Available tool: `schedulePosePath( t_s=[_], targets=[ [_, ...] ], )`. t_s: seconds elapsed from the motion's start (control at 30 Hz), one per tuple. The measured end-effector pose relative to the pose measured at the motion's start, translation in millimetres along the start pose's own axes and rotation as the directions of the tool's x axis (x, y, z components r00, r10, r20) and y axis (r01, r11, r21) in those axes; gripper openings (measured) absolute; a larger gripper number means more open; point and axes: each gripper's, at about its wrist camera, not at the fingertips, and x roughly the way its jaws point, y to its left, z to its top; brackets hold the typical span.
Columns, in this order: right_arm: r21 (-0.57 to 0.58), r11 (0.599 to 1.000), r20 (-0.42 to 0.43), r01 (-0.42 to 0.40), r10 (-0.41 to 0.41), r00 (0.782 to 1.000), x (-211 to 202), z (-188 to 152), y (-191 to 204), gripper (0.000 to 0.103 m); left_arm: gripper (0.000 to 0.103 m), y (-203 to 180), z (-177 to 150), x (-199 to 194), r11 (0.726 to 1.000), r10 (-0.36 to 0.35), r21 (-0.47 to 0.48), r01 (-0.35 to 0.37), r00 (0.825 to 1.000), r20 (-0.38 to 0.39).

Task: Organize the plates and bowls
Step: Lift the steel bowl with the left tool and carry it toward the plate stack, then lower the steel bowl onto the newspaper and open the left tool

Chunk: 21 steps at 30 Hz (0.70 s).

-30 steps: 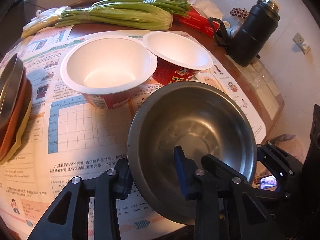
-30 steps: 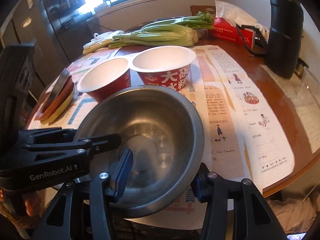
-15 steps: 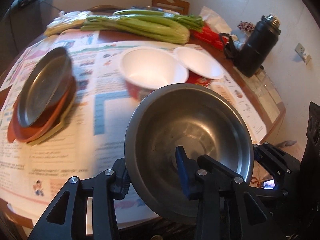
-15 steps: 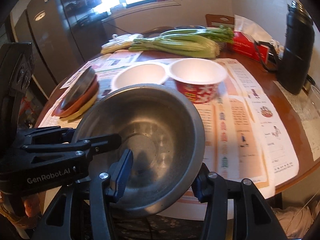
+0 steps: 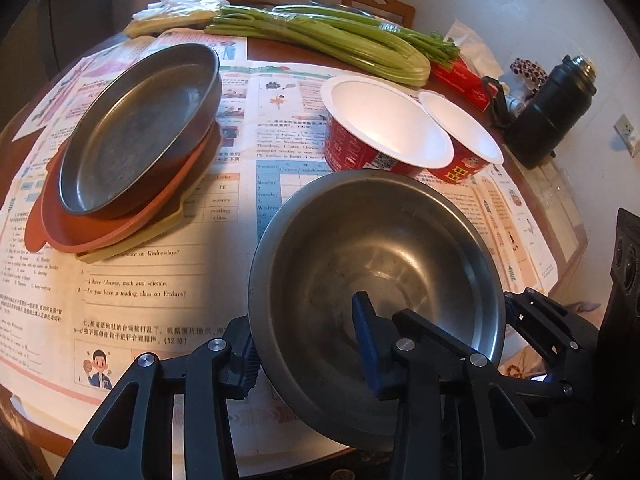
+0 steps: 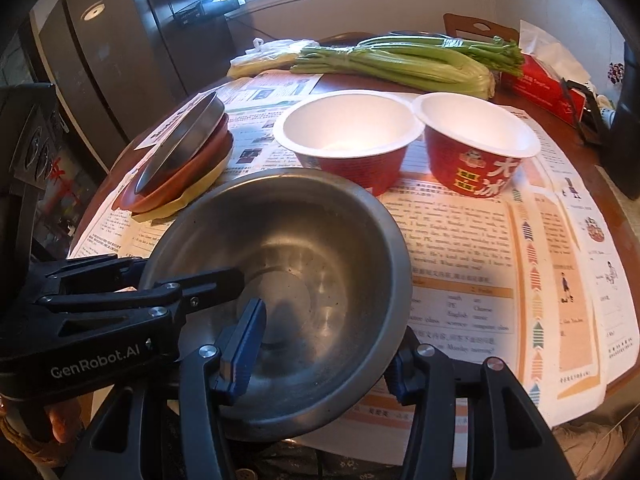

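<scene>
Both grippers hold a steel bowl [image 5: 372, 240] above the table's near edge. My left gripper [image 5: 304, 344] is shut on the bowl's left rim, one pad inside and one outside. My right gripper [image 6: 324, 356] is shut on the bowl [image 6: 300, 232] at its near rim, again one pad on each side of the wall. Left of the bowl, a steel plate [image 5: 140, 132] lies tilted on an orange plate [image 5: 100, 232] and a yellow one. Beyond the bowl stand two empty red paper bowls [image 5: 384, 128] [image 5: 460, 140], side by side.
Printed paper sheets [image 5: 160, 272] cover the round wooden table. Celery [image 5: 340, 44] and a plastic bag lie at the back. A red tissue box [image 6: 540, 84] and a black flask [image 5: 548, 120] are at the right. A dark fridge [image 6: 100, 40] stands to the left.
Both grippers have carried the steel bowl leftwards along the table's front. The plate stack has come from the left edge well into view, and the paper bowls have slid right.
</scene>
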Motion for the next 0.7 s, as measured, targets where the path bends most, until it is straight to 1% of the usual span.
schedulePosePath(
  t_s=[0.37,0.7],
  targets=[
    [0.025,1.0,0.017,-0.001,0.001,1.0,1.9,6.7,-4.2,0.053,0.044,7.2,5.3,-0.8,0.999,-0.024,-0.027,0.024,1.0,0.018],
    [0.064,0.998,0.05,0.004,-0.007,0.999,-11.8,10.6,-16.7,0.053,0.044,7.0,5.9,-13.5,1.0,-0.014,-0.017,0.014,0.999,0.051]
  ],
)
